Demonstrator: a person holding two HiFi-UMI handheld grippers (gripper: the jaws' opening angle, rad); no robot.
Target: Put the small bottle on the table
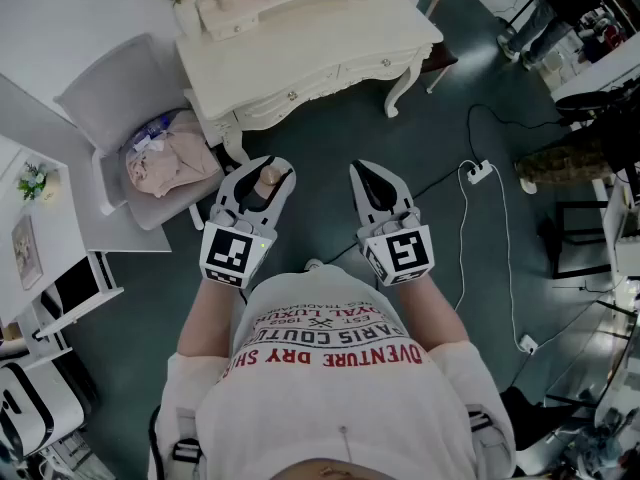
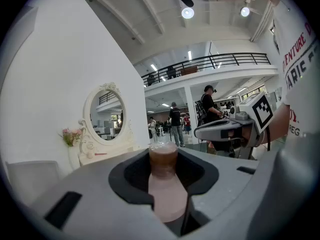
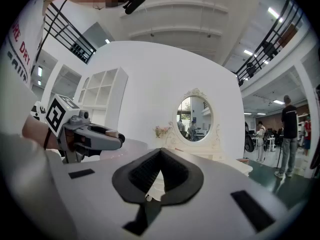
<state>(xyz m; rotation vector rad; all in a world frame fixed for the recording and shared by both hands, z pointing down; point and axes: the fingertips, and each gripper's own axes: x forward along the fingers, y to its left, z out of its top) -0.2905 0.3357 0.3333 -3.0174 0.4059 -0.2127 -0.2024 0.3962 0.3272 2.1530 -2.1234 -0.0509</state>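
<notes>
The small bottle (image 1: 268, 178), pale pink with a brown cap, stands upright between the jaws of my left gripper (image 1: 266, 168), which is shut on it. In the left gripper view the bottle (image 2: 163, 184) fills the gap between the dark pads. My right gripper (image 1: 370, 176) is beside it, shut and holding nothing; its pads (image 3: 145, 171) meet at the tip. Both grippers are held in front of the person's chest, above the dark floor. The cream dressing table (image 1: 300, 53) with an oval mirror (image 3: 195, 119) lies ahead, a short way beyond the grippers.
A grey chair (image 1: 110, 98) with a pink bag (image 1: 165, 163) on it stands left of the table. A power strip (image 1: 480, 172) and white cables lie on the floor to the right. White shelving (image 1: 60, 288) is at the left. People stand far off in the hall.
</notes>
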